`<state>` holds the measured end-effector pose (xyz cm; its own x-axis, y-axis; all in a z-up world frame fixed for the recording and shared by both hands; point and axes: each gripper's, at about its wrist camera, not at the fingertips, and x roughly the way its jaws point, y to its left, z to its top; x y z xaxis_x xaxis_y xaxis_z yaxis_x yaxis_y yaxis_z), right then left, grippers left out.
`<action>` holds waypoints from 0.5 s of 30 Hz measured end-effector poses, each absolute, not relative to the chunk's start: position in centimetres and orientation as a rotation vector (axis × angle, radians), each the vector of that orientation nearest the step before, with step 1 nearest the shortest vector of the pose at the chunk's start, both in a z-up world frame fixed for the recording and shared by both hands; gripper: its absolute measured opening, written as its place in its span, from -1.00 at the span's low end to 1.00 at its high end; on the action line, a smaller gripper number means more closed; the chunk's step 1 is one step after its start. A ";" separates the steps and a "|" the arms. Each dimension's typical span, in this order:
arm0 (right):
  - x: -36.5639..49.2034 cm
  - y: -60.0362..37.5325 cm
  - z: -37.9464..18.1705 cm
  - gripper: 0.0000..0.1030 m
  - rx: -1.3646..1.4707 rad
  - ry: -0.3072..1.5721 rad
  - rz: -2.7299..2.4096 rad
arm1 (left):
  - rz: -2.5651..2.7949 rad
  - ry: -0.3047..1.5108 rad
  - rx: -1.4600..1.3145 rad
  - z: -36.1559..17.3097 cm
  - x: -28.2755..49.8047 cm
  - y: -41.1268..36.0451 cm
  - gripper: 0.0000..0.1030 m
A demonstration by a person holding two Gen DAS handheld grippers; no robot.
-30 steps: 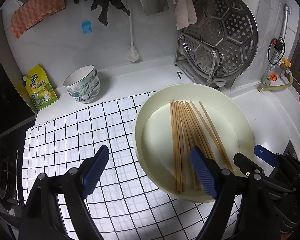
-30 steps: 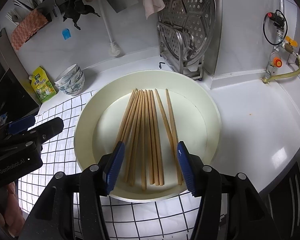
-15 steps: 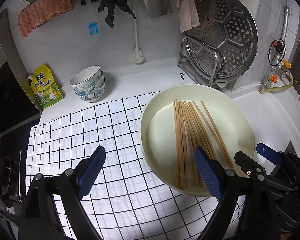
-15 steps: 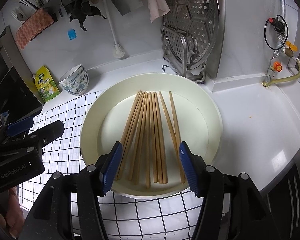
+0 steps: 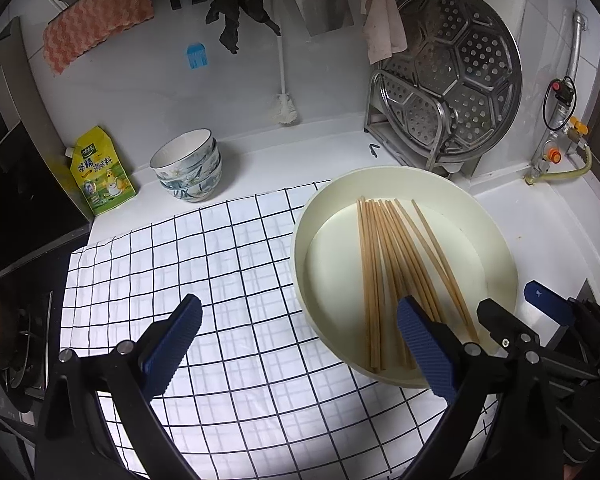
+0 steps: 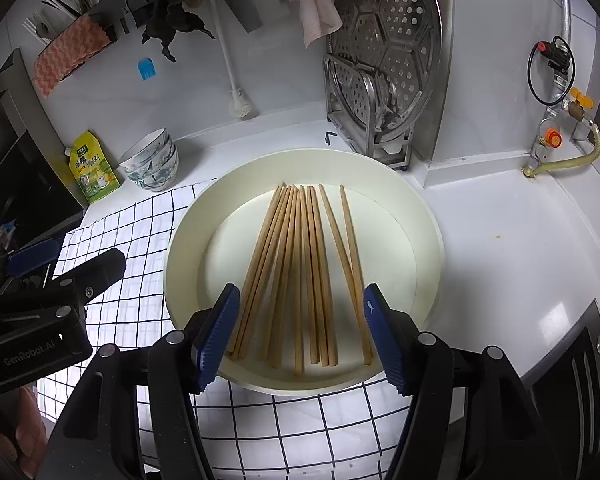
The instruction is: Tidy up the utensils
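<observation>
Several wooden chopsticks (image 6: 300, 264) lie side by side in a round cream plate (image 6: 428, 236) on the counter; they also show in the left wrist view (image 5: 392, 264), in the same plate (image 5: 320, 208). My right gripper (image 6: 300, 336) is open and empty, held above the plate's near rim with the chopstick ends between its blue fingers. My left gripper (image 5: 296, 344) is open and empty above the checked cloth (image 5: 220, 264), its right finger over the plate's near edge. The right gripper's body (image 5: 548, 332) shows at the right of the left wrist view.
Stacked patterned bowls (image 5: 188, 172) and a yellow pouch (image 5: 100, 176) stand at the back left. A steel rack with a perforated steamer tray (image 5: 448, 80) stands behind the plate. Cloths, a brush and a rail with utensils hang on the wall. A stove edge (image 5: 16, 340) lies at left.
Both grippers have drawn back and up slightly, so the plate and chopsticks sit a little farther away. Both jaws stay open and nothing on the counter has moved.
</observation>
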<state>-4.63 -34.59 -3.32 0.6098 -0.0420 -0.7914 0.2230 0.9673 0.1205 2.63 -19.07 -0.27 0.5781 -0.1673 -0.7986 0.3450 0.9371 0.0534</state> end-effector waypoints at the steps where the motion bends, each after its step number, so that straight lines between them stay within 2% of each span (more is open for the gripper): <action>1: -4.6 -34.5 -3.3 0.20 0.214 0.904 -0.154 | -0.300 0.908 0.211 -0.3 2.6 -19.1 0.86; 15: -4.3 -33.7 -3.3 0.21 0.201 0.914 -0.155 | -0.277 0.909 0.212 -0.2 3.0 -18.7 0.86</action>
<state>-4.28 -33.65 -3.28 0.6012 -0.0473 -0.7977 0.2180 0.9701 0.1068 3.02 -18.70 -0.18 0.5829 -0.1459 -0.7994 0.3238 0.9440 0.0639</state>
